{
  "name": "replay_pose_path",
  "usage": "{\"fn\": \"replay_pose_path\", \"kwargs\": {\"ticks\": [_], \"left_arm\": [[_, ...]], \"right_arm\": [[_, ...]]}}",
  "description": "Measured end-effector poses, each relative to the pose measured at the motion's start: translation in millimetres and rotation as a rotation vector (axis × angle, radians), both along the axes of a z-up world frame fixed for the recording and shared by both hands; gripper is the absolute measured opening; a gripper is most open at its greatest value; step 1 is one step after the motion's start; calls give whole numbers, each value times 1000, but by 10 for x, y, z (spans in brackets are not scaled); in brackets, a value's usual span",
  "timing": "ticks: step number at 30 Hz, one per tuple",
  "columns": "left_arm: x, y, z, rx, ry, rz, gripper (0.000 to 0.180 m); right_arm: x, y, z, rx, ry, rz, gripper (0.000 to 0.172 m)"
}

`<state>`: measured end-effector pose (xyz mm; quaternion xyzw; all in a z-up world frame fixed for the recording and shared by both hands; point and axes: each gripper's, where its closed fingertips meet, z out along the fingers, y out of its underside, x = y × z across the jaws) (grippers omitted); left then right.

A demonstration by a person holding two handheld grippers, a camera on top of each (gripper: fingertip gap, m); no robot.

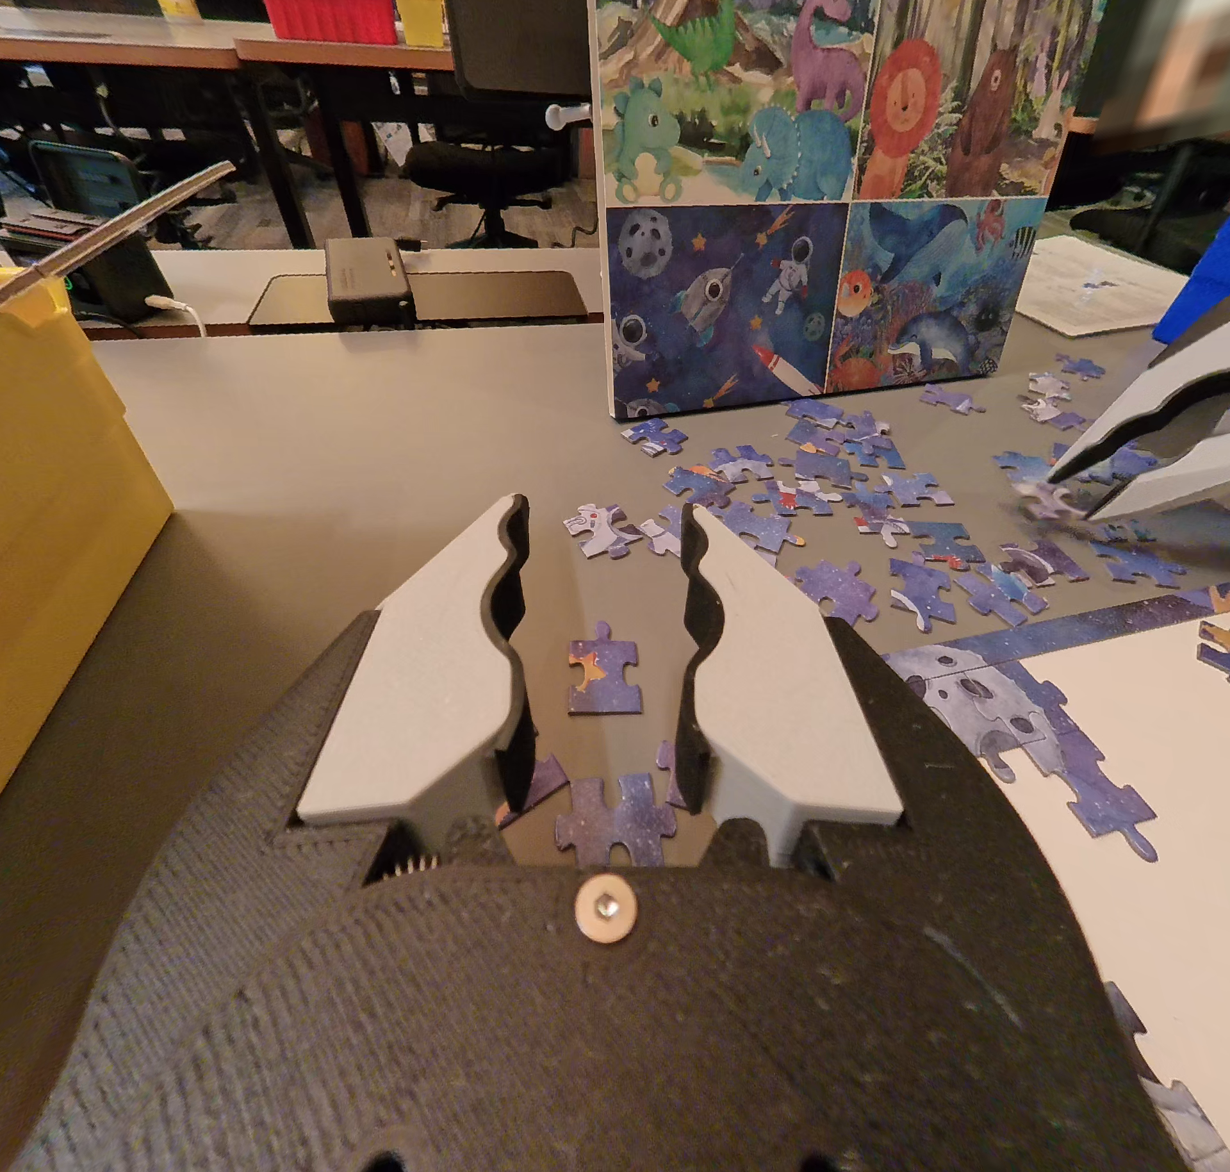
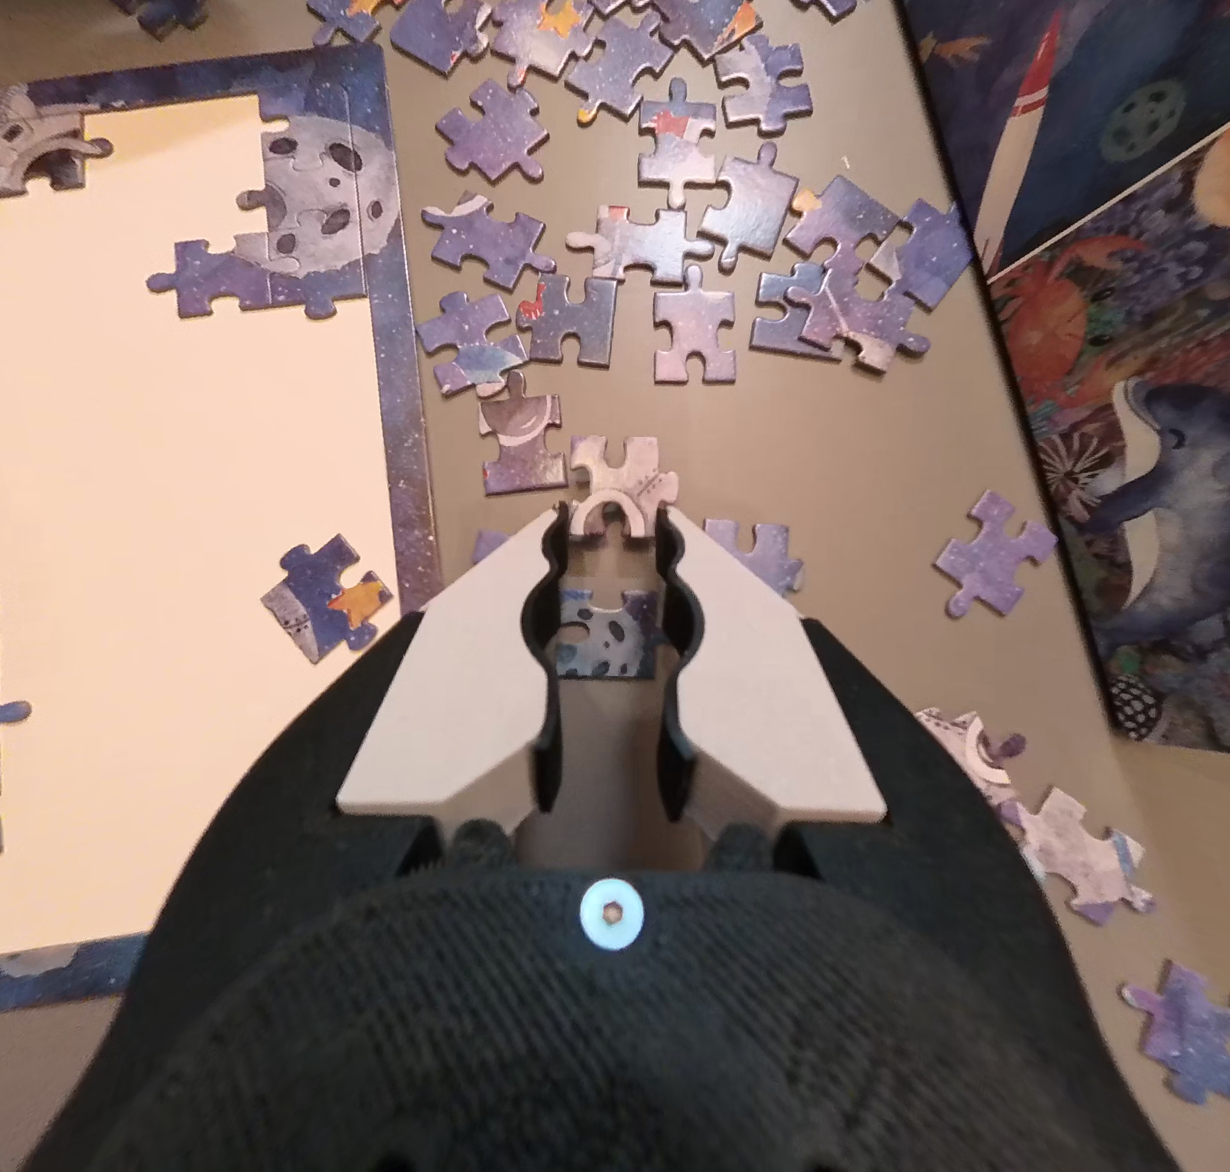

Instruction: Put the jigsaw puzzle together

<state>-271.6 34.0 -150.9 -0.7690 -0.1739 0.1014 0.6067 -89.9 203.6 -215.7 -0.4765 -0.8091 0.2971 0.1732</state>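
My right gripper (image 2: 612,517) is shut on a pale grey-white puzzle piece (image 2: 622,484), pinched by its edges at the fingertips and held just above the grey table (image 2: 832,487). A moon-patterned piece (image 2: 602,641) lies on the table under its fingers. In the left wrist view the right gripper (image 1: 1081,497) shows at the far right with the blurred piece (image 1: 1041,497) at its tips. My left gripper (image 1: 609,514) is open and empty over the table. A blue piece with an orange star (image 1: 604,674) lies flat between its fingers, and neither pad touches it.
Several loose blue pieces (image 2: 632,241) are scattered on the table (image 1: 333,441). A puzzle tray with a blue border (image 2: 399,341), partly filled at one corner (image 1: 998,707), lies beside them. The picture box (image 1: 832,175) stands upright behind. A yellow bin (image 1: 60,507) is at left. Tip to tip, the grippers are about 25 cm apart.
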Motion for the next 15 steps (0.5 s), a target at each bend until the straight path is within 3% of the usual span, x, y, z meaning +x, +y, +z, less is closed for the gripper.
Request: {"fn": "replay_pose_path", "kwargs": {"ticks": [7, 15], "left_arm": [[1, 1, 0, 0, 0, 0, 44], [1, 1, 0, -1, 1, 0, 44]], "right_arm": [[-26, -242, 225, -59, 55, 57, 25], [-9, -1009, 430, -88, 84, 256, 24]]}}
